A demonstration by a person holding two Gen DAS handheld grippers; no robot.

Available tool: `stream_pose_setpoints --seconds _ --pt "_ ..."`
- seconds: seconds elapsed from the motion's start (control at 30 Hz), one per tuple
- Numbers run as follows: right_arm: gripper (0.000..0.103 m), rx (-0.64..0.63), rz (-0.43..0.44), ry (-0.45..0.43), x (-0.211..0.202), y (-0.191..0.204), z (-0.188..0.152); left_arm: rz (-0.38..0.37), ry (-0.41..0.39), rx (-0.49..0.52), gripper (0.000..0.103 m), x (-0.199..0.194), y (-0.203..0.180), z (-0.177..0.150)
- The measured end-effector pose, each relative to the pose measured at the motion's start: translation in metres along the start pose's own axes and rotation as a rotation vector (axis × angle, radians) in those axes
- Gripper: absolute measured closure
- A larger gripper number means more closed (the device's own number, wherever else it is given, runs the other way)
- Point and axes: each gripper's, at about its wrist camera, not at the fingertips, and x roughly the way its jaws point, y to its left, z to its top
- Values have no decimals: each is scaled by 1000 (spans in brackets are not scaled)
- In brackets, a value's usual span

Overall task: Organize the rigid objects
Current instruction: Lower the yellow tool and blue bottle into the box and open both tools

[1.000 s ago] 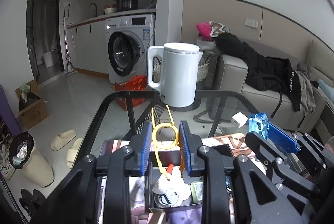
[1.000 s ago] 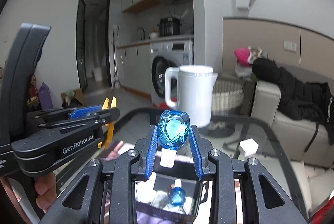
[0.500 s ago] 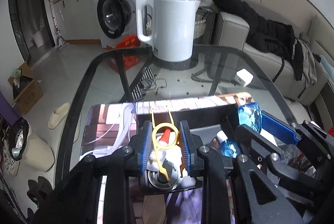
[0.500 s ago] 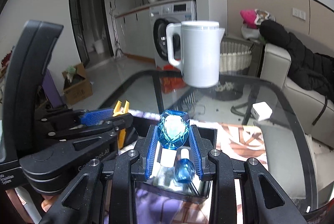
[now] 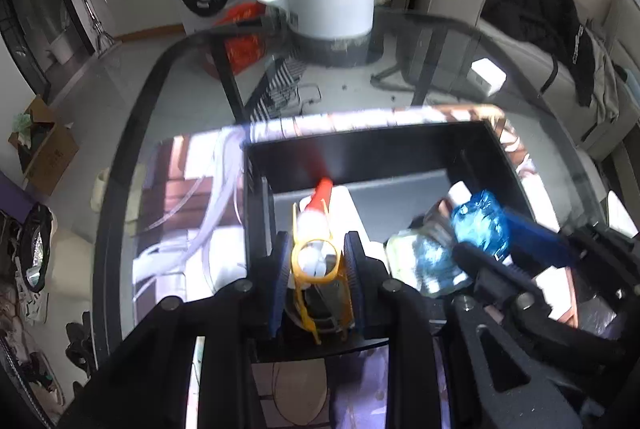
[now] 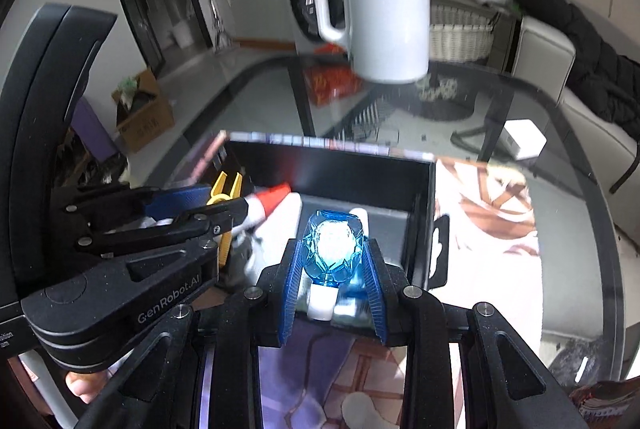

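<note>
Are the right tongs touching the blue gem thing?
Touching. The right wrist view shows the right tongs squeezing the blue gem bottle cap on both sides.

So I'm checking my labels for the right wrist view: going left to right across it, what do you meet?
Left gripper with the yellow clip → red-tipped white bottle → blue gem-shaped bottle in the right gripper → black box's right wall → white adapter on the glass table.
</note>
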Motion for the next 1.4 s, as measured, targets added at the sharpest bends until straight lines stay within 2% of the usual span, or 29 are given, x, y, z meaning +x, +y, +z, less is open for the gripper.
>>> stream_pose_setpoints --seconds 0.1,0.6,0.87,1.1,1.2,1.23,1.27,1.4 --pt "73 -21 -38 3 2 2 -2 17 -6 21 78 2 -4 0" --pt "72 -8 -28 -1 1 -1 -2 -2 -10 3 76 -1 0 -1" --pt "66 0 -44 -4 -1 0 -3 -8 -13 0 75 -1 0 -1" --pt "65 -2 -48 -26 -8 2 -3 -20 -35 -12 72 -8 1 -1" --pt "65 2 -50 -35 -11 2 -3 -35 -45 -19 68 -11 2 -2" --pt "65 3 -50 -36 -11 1 -3 -36 -50 -22 65 -12 2 -2" --pt "65 4 -48 -38 -13 1 -4 -22 -56 -24 57 -14 2 -3" --pt "63 4 -52 -61 -21 2 -5 -6 -100 -25 55 -25 2 -4"
